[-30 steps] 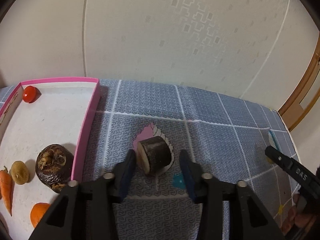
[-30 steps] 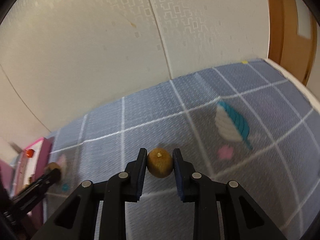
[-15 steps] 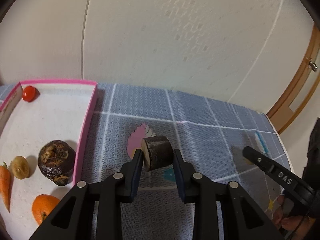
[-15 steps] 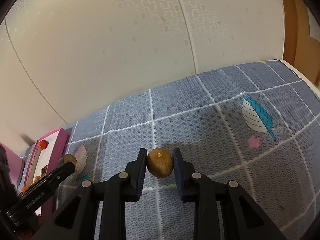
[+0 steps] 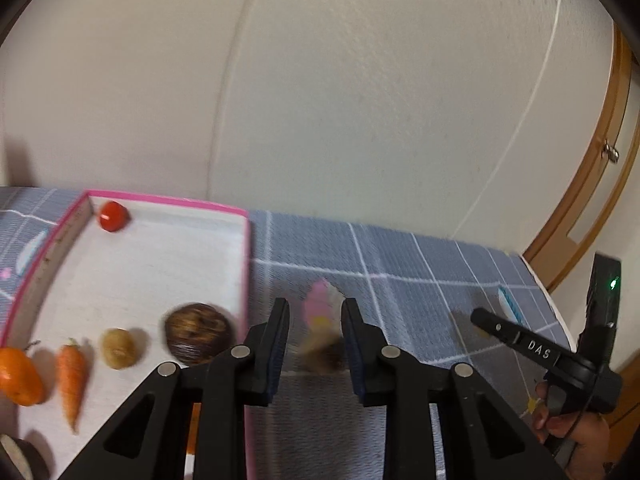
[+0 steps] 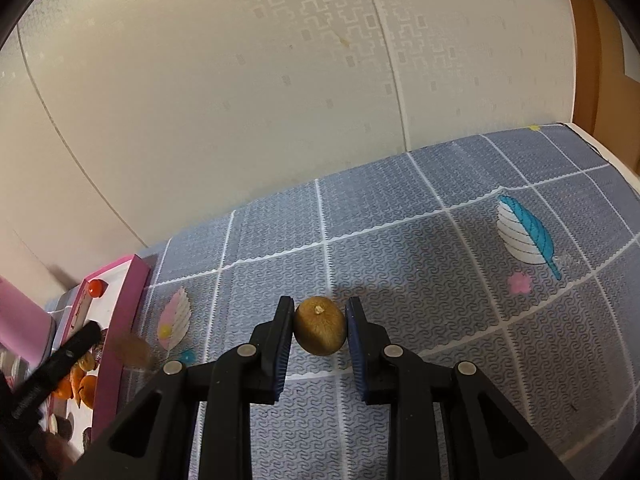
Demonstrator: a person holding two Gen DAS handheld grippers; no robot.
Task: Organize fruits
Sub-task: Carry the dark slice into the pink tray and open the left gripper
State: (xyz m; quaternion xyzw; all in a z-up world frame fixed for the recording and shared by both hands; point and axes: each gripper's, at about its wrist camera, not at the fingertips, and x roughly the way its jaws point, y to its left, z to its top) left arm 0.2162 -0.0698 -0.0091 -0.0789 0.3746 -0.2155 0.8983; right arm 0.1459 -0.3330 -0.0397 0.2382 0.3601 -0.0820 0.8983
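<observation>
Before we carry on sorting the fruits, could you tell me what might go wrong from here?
1. The left gripper has just been closing, yet the brown chunk between its jaws is blurred and sits low; it may slip out short of the pink tray.
2. The right gripper pinches the kiwi only at its sides; it could roll free.

A brown smear [image 5: 322, 354] is blurring between the left gripper [image 5: 316, 334] fingers, too smudged to tell whether the pads are touching it. At the tray [image 5: 245, 280] bottom-left corner, the frame edge is slicing a dark round thing [image 5: 18, 460].
</observation>
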